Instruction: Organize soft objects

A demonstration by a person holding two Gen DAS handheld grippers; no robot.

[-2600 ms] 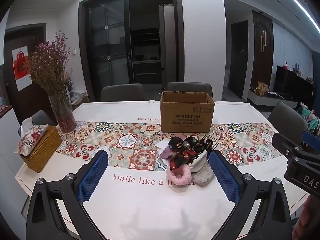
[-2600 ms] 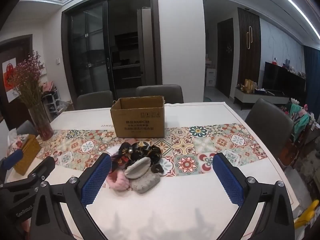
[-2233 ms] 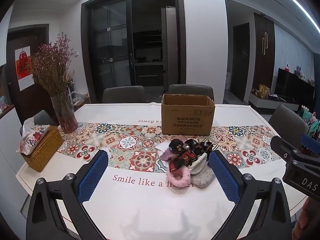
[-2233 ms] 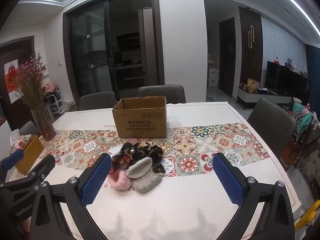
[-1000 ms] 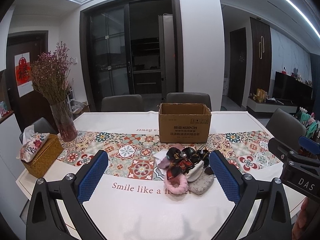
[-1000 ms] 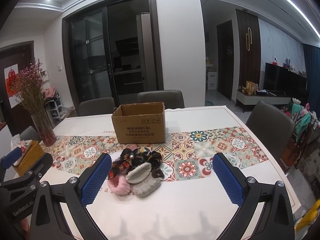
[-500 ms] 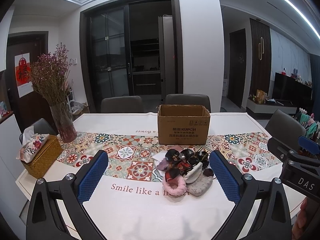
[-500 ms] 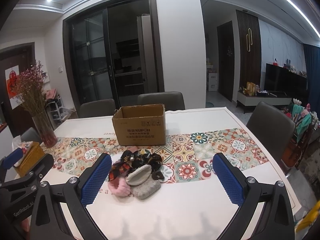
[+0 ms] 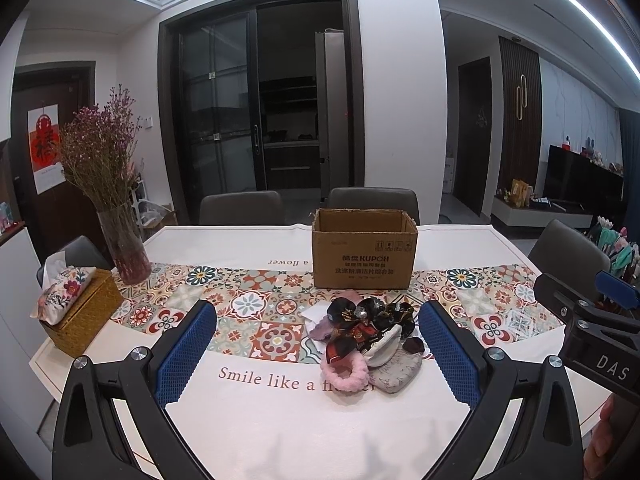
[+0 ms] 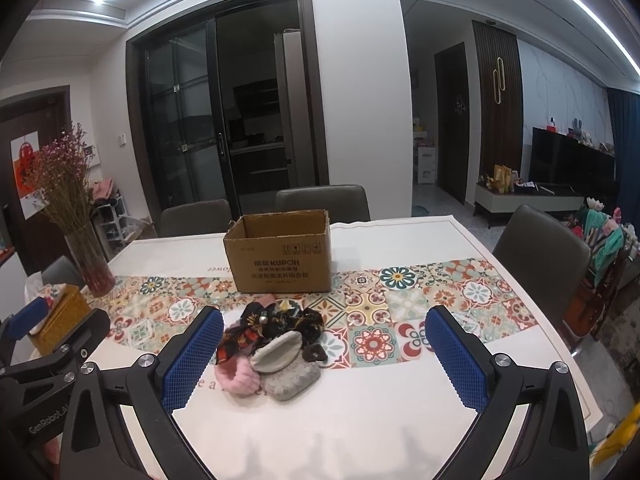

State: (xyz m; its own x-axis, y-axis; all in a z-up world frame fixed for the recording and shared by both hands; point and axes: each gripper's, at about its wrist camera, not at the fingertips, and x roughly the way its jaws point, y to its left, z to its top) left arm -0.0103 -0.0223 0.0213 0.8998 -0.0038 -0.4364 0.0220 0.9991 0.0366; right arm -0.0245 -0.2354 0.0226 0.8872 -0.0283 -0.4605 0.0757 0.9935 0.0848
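Observation:
A pile of soft objects [image 9: 366, 336] lies on the tablecloth: dark patterned scrunchies [image 9: 360, 318], a pink fluffy band [image 9: 345, 376], a white pouch [image 9: 383, 346] and a grey pouch [image 9: 396, 370]. The pile also shows in the right wrist view [image 10: 272, 344]. An open cardboard box [image 9: 365, 248] stands just behind it and also shows in the right wrist view [image 10: 280, 256]. My left gripper [image 9: 318, 350] is open and empty, held above the near table edge. My right gripper [image 10: 324, 358] is open and empty, to the right of the left one.
A glass vase of dried flowers [image 9: 120, 240] and a wicker tissue box [image 9: 82, 310] stand at the table's left end. Grey chairs [image 9: 372, 200] surround the table [image 9: 280, 420]. A patterned runner [image 10: 400, 312] crosses the middle.
Both grippers have drawn back and risen a little, so the pile and box look slightly farther. Both stay open; nothing on the table has moved.

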